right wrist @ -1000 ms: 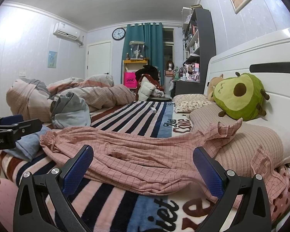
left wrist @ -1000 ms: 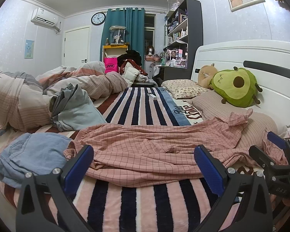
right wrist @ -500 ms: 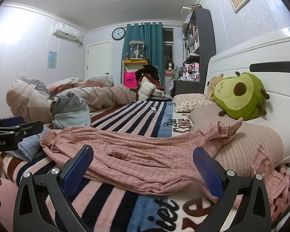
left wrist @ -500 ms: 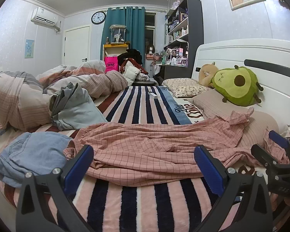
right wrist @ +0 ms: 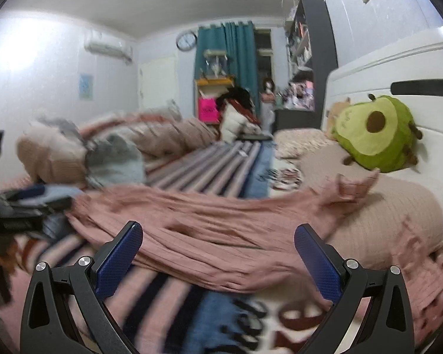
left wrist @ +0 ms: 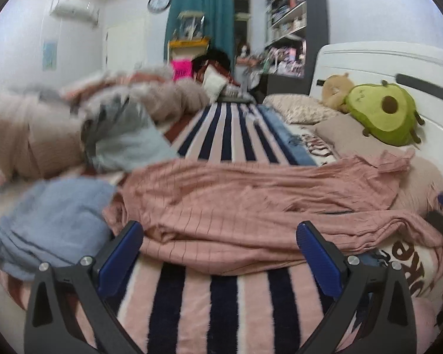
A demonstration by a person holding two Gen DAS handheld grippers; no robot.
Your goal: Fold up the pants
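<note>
Thin pink checked cloth pants (left wrist: 251, 206) are lying crumpled and matt on a fuzzy, striped fleece blanket (left wrist: 221, 303). The left gripper (left wrist: 220, 243) is showing matt black plastic arms, silver metal screws and blue, finely textured pads (left wrist: 319, 259); the right gripper (right wrist: 218, 243) is looking the same. A soft plush avocado (left wrist: 384, 112) is resting against a smooth, slightly glossy white headboard (left wrist: 369, 59). A ribbed beige cloth pillow (right wrist: 398, 206) is looking matt.

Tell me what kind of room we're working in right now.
A lived-in bedroom, it seems: the pink checked pants lie on a bed with a striped blanket, a white headboard and an avocado plush.
</note>
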